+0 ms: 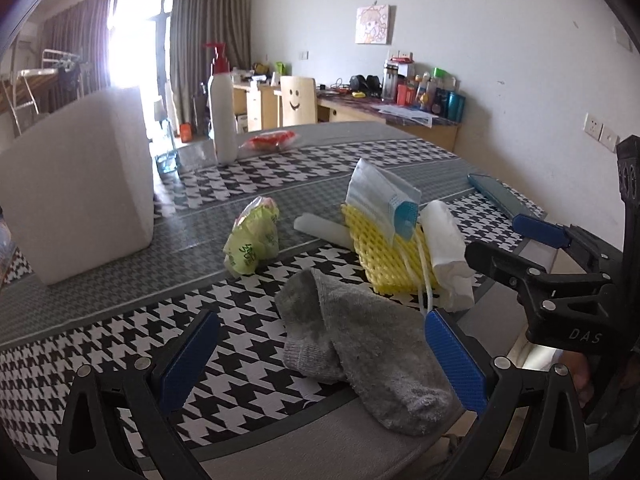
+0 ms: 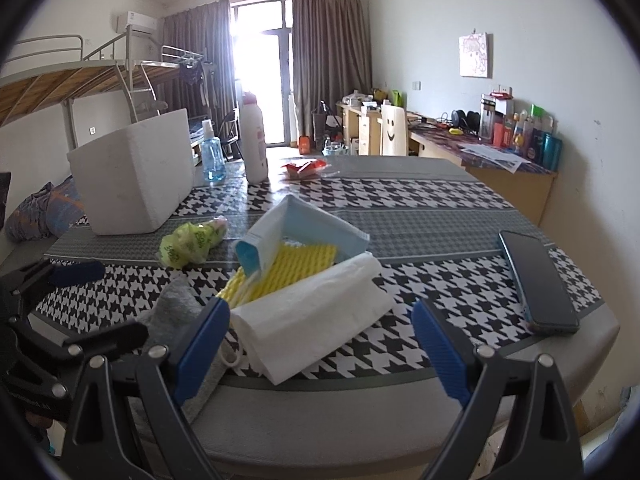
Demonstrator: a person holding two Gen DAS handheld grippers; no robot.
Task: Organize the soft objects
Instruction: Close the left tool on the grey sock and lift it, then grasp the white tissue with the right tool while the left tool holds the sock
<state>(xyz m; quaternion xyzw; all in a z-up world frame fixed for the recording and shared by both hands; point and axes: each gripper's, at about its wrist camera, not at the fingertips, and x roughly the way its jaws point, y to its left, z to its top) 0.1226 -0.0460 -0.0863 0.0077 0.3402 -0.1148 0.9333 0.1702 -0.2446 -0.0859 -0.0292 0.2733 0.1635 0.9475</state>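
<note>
My left tool (image 1: 320,354) apart, straddling grey sock (image 1: 360,356) for pinch; my right tool (image 2: 320,344) apart, facing folded tissue (image 2: 308,320) beside sock.

Sock (image 2: 176,312) mostly hidden behind right tool (image 2: 320,344).

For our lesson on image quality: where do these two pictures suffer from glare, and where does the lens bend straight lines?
Left wrist view: the window is blown out white, washing out the curtain beside it; the table edge curves and dark corners frame the picture. Right wrist view: the same doorway glare hazes the white bottle; the bunk bed rails bow, and the phone looks stretched near the rim.
</note>
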